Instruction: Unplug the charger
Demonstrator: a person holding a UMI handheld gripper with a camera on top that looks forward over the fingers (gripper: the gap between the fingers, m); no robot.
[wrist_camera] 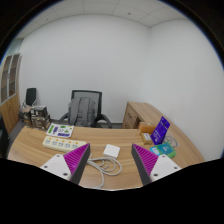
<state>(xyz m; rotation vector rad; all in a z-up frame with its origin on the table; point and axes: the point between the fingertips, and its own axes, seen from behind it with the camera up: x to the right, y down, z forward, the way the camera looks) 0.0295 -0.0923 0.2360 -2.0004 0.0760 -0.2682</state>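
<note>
hand-held gripper (110, 160), fingers spread apart, empty

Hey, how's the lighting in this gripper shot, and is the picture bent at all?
Gripper view: soft, even indoor light on the plain white wall; the wooden desk edge bows with wide-angle distortion; no strong glare; the open gripper sits above a white coiled cable.

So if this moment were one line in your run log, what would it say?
gripper: open, holding nothing | charger: on desk between the fingertips, white cable attached | power strip: beyond left finger | unplug: not yet done
</note>
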